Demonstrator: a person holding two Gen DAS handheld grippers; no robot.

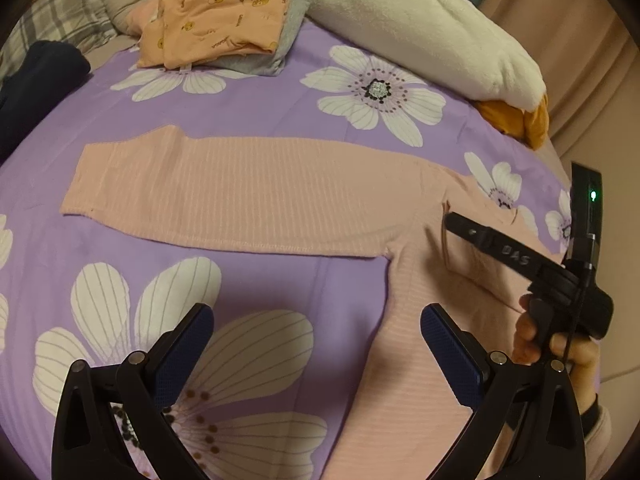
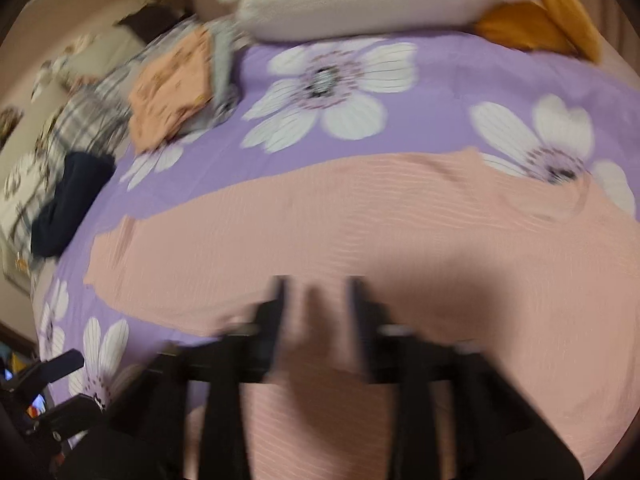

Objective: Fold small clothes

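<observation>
Open left gripper (image 1: 316, 340) above pink sweater (image 1: 248, 196)

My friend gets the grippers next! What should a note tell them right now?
Left hand-held gripper: open, empty, over the bedspread beside the pink top.
Right hand-held gripper: open, nothing gripped, over the top.
Top lies flat, one sleeve stretched out, not yet folded.
Folded clothes are stacked at the far edge.
Left to do: fold the top and add it to the stack.
</observation>
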